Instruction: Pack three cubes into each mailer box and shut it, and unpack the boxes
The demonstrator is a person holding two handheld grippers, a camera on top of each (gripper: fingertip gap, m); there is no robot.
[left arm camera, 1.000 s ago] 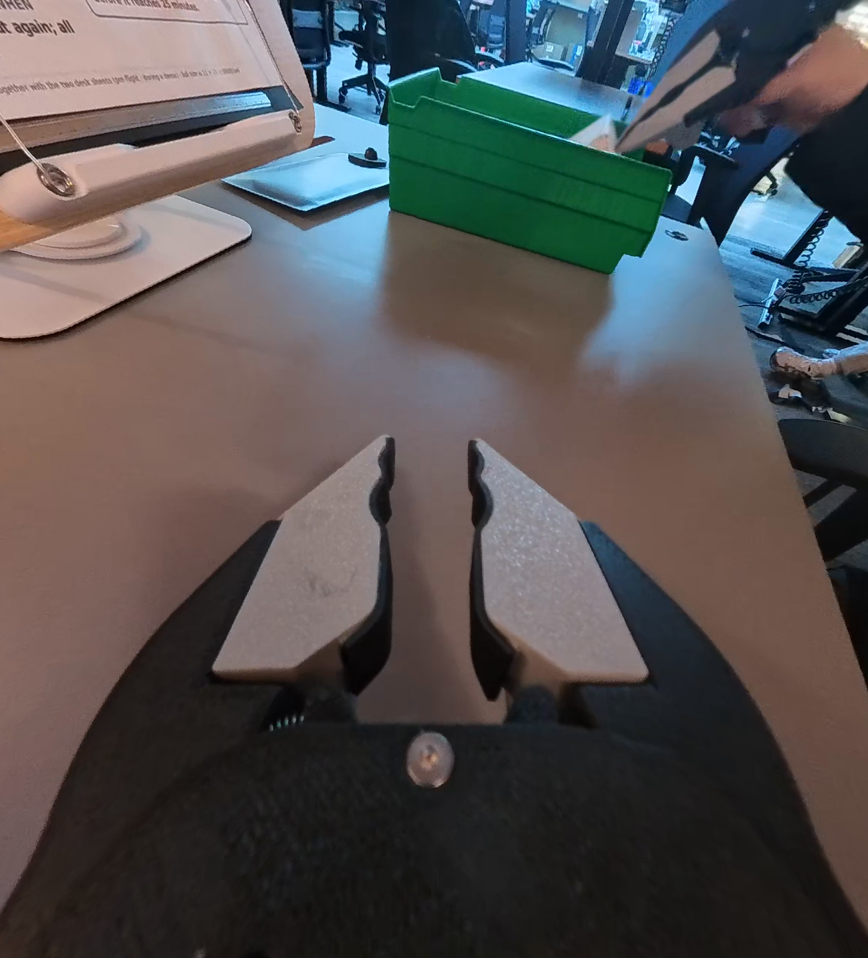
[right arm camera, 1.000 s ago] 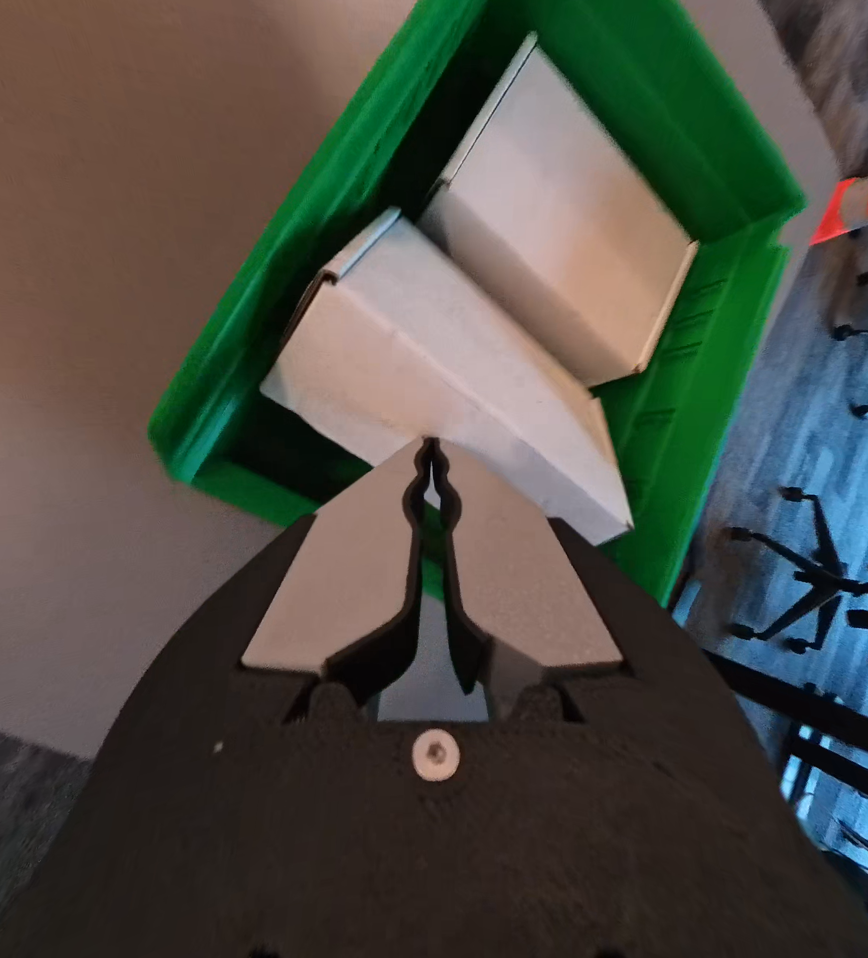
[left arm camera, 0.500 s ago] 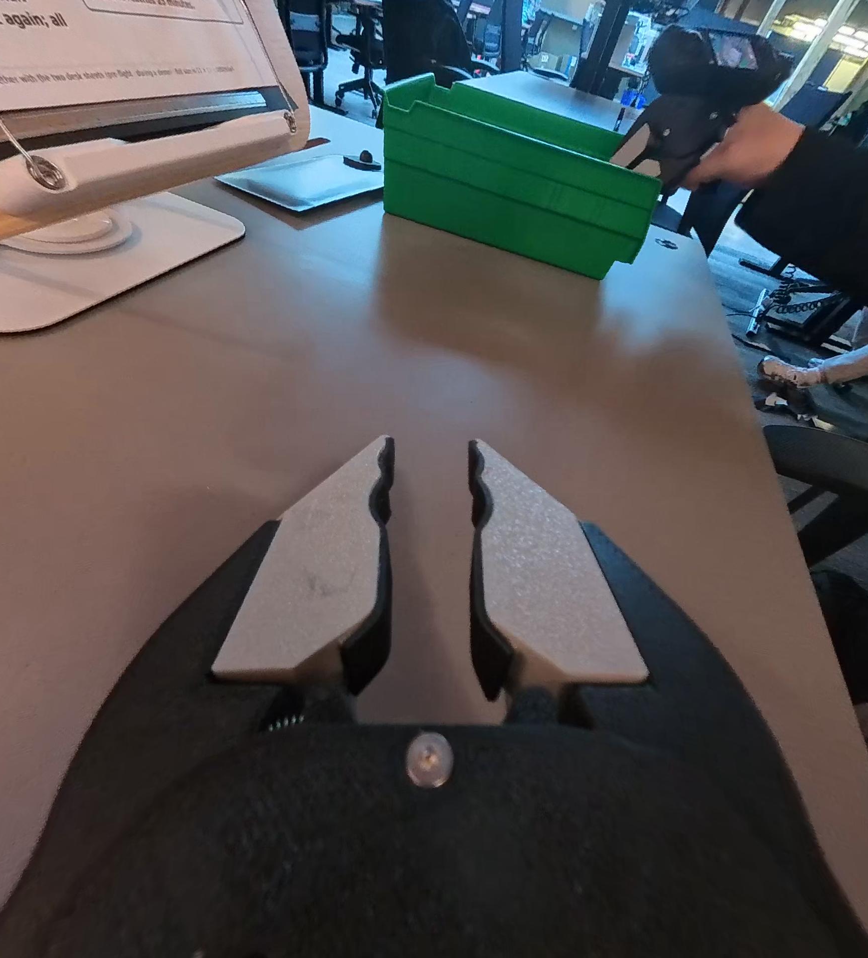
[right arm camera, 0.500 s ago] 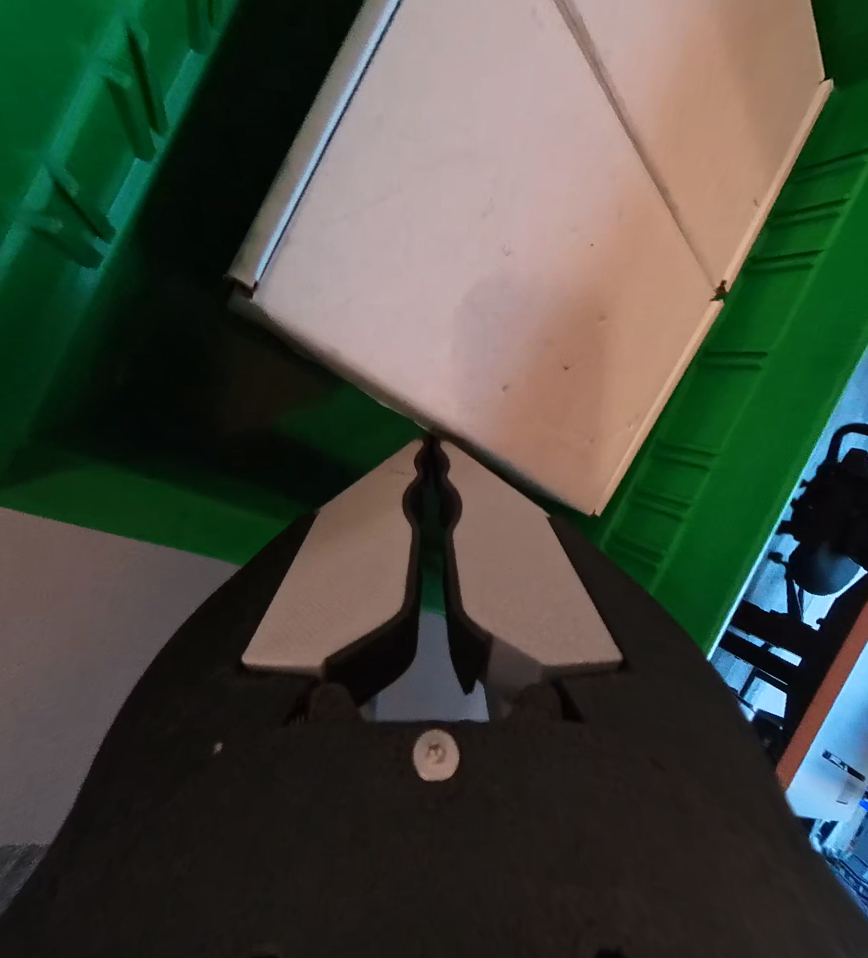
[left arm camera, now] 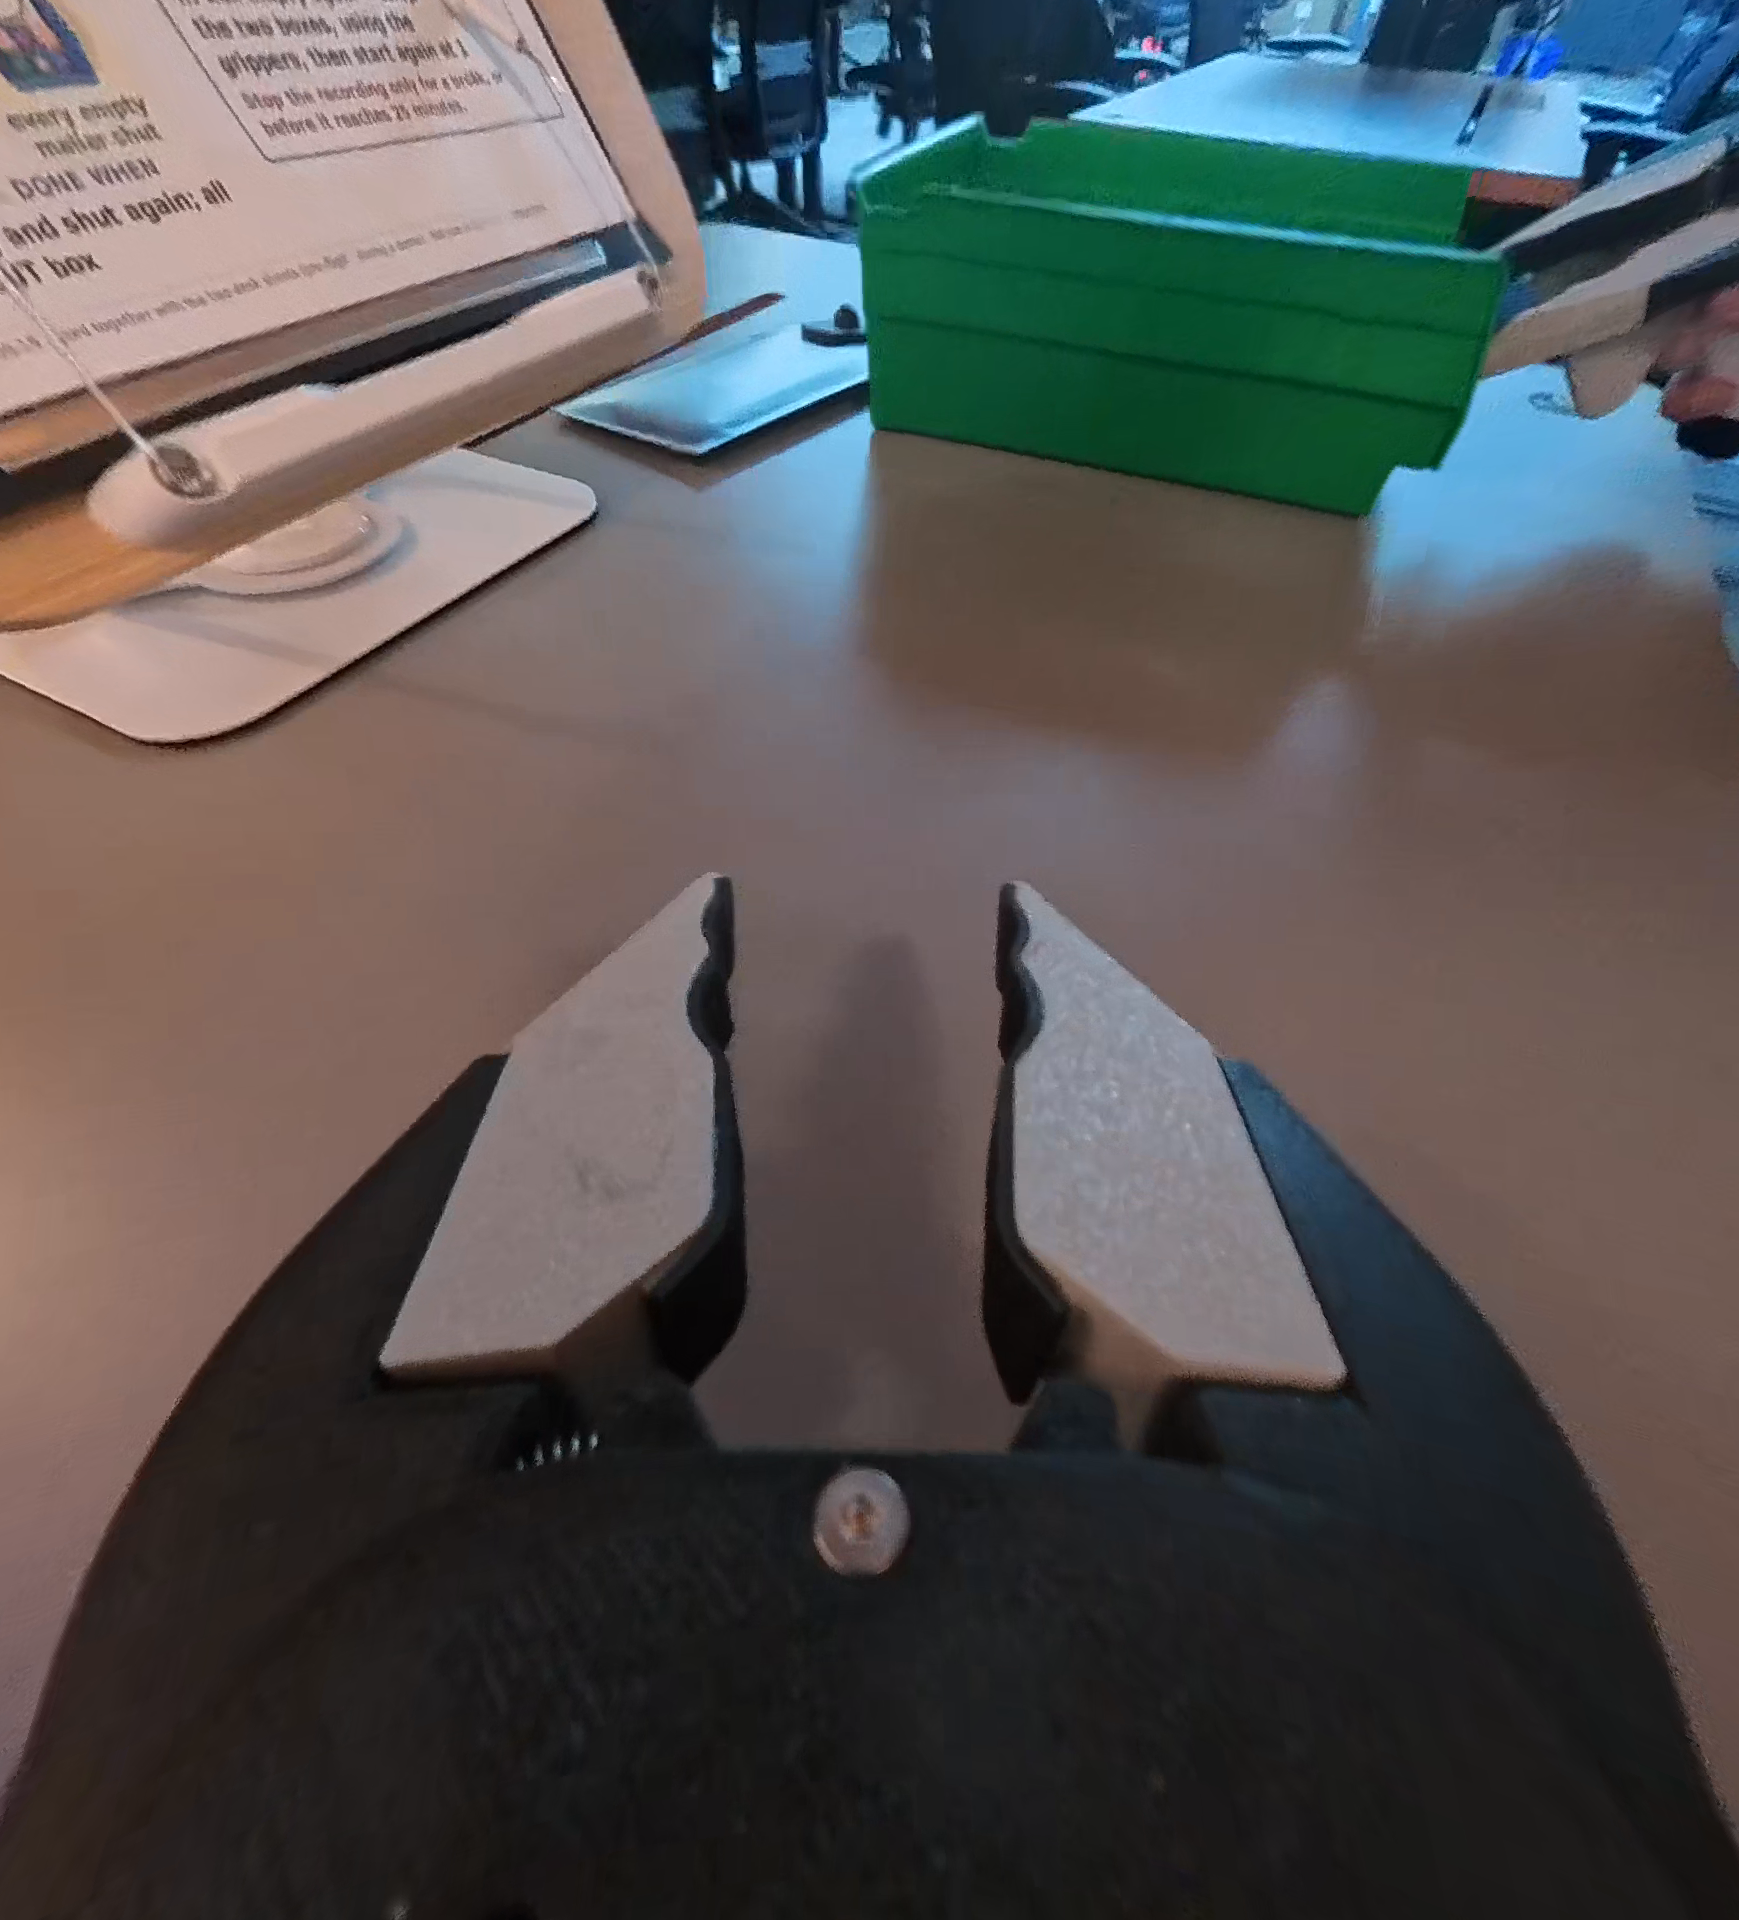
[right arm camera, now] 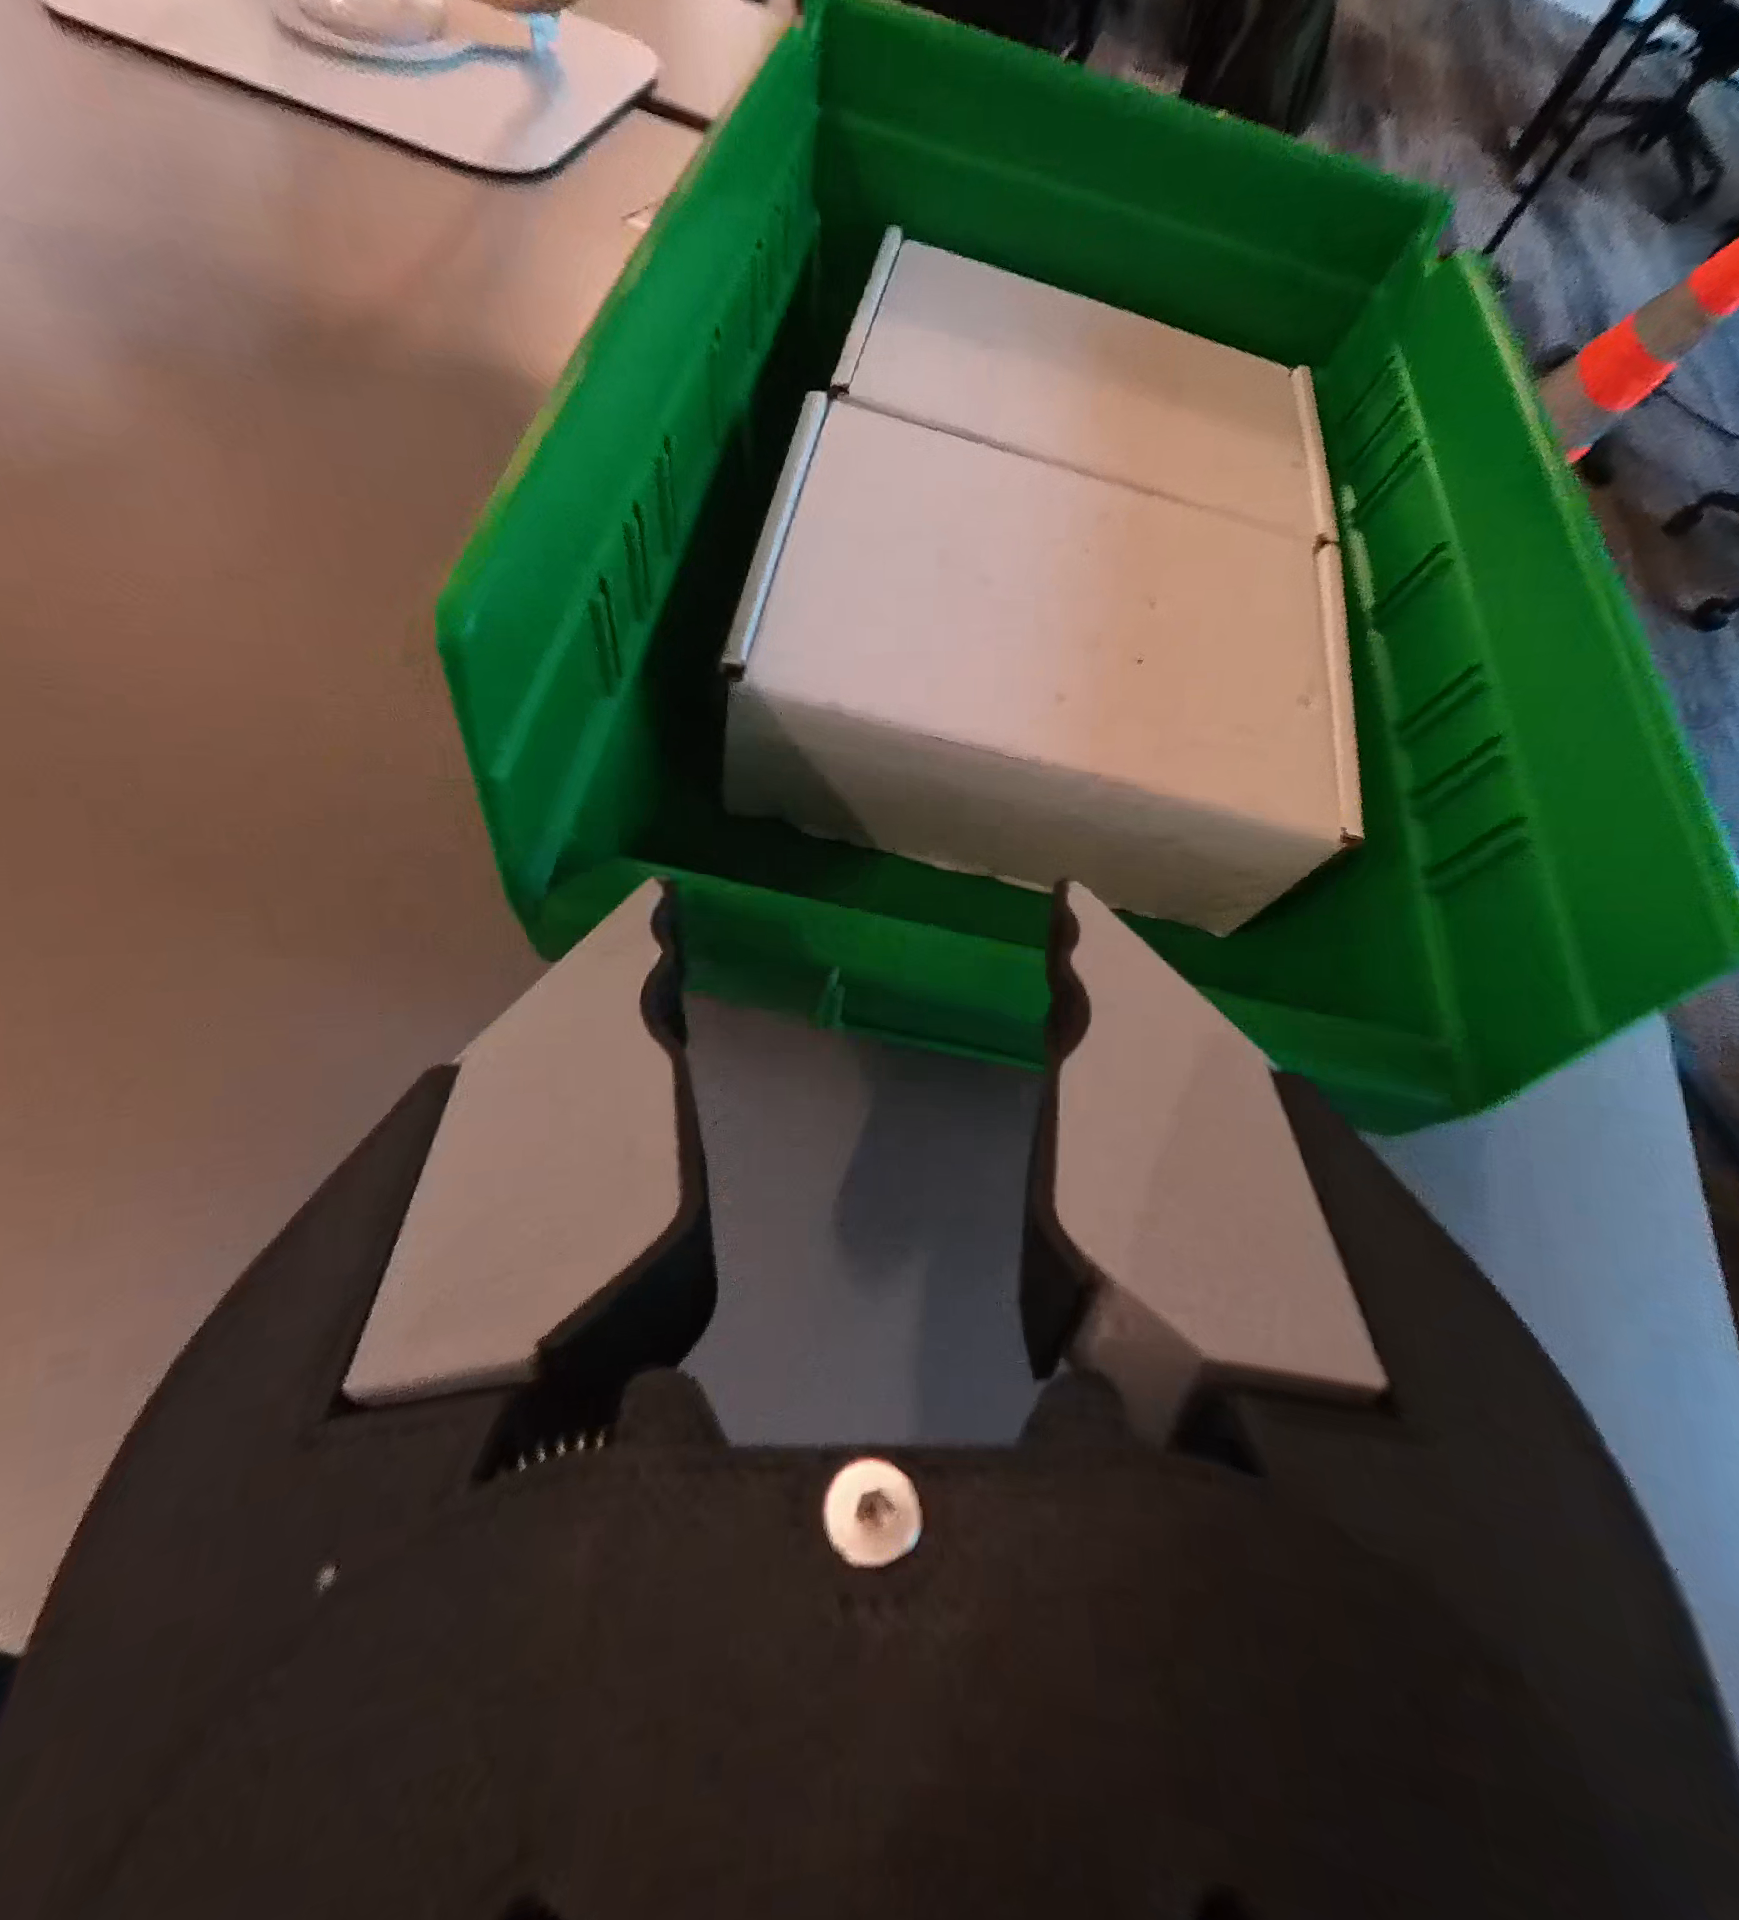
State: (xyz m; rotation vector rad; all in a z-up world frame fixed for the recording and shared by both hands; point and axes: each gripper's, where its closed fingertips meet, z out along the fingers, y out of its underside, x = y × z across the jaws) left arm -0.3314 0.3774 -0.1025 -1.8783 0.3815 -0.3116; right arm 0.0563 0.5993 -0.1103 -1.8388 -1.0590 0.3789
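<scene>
Two shut white mailer boxes lie side by side in a green bin (right arm camera: 626, 540): the near box (right arm camera: 1041, 665) and the far box (right arm camera: 1083, 384). My right gripper (right arm camera: 860, 904) is open and empty, just outside the bin's near wall, above the table. In the left wrist view the bin (left arm camera: 1166, 343) stands at the far end of the table, and the right gripper (left arm camera: 1623, 281) shows at its right end. My left gripper (left arm camera: 865, 899) is open and empty, low over the brown table (left arm camera: 948, 707). No cubes are in view.
A white stand with a printed sheet (left arm camera: 252, 239) stands at the far left of the table. A grey flat pad (left arm camera: 719, 384) lies left of the bin. The table's right edge is near the bin. An orange and white cone (right arm camera: 1706, 301) and chair legs stand on the floor beyond. The left gripper's tips are roughly 45 centimetres from the right gripper's.
My right gripper let go of the near mailer box, opened, and pulled back out of the bin; the box now lies flat. My left gripper opened wider and stayed in place.
</scene>
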